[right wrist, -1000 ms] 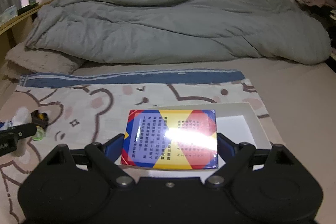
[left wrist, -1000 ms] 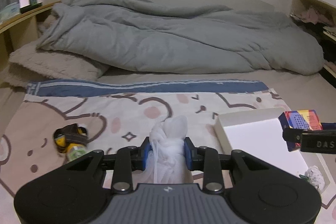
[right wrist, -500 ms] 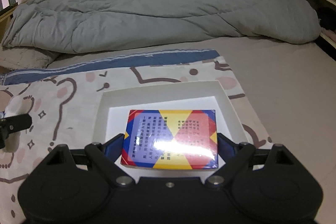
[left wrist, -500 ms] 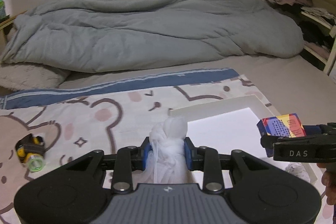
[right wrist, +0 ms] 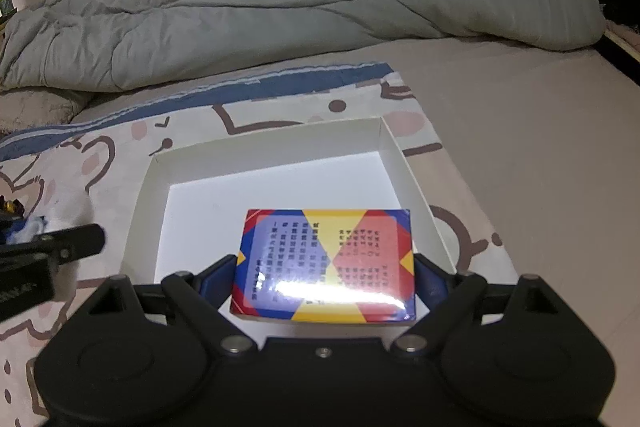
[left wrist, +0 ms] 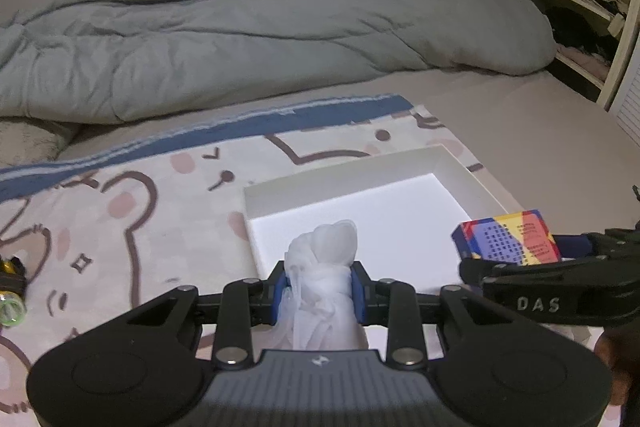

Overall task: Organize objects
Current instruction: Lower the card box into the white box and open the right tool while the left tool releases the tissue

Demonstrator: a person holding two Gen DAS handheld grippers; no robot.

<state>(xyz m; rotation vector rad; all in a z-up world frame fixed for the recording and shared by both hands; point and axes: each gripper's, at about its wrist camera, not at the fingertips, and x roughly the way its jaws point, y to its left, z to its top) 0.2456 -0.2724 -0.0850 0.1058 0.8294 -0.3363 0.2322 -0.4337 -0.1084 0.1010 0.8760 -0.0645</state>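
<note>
Left gripper point(left wrist: 319, 285): pinched a white mesh bundle point(left wrist: 324, 263) above the white tray's point(left wrist: 348, 175) near-left edge.
Right gripper point(right wrist: 325, 281): clamped wide on the colourful box point(right wrist: 325, 263), over the tray floor.
Advice: lower each clear of the walls, box flat, then release.
</note>
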